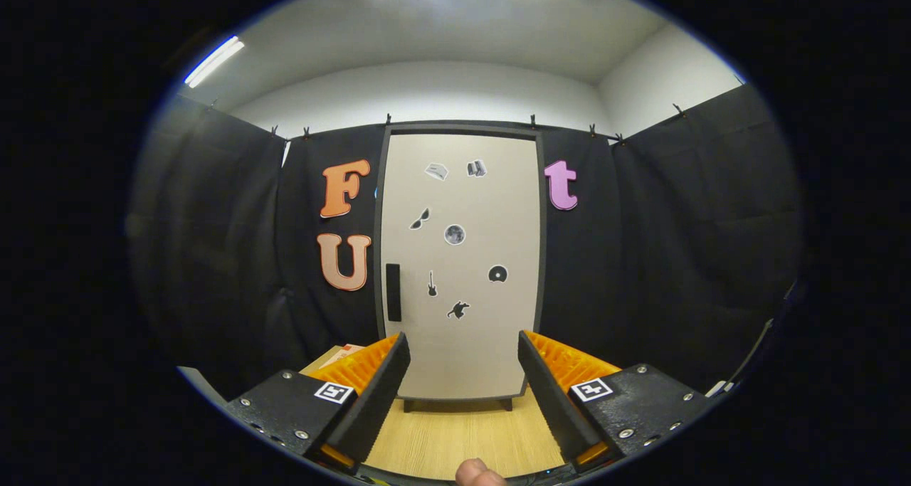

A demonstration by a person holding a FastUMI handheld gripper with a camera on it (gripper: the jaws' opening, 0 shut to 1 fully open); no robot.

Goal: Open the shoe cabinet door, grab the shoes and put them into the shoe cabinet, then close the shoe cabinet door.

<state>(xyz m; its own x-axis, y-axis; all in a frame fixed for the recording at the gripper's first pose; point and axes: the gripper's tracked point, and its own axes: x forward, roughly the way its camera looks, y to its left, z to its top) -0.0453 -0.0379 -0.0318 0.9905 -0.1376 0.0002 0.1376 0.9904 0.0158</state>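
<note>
**Gripper faces the closed shoe cabinet**

Nearest, a fingertip shows just behind the gripper, whose fingers stand wide apart with nothing between them. Beneath them lies the wooden bench. Beyond the fingers, the shoe cabinet stands upright on the bench, its door shut, a dark handle at the door's left edge and small stickers scattered over the door.

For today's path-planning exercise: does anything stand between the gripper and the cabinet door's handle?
Nothing visible does. The gripper is open, its fingers spread and holding nothing. The cabinet door is shut, standing beyond them across bare wooden floor. The handle sits on the door's left edge, unobstructed.
</note>
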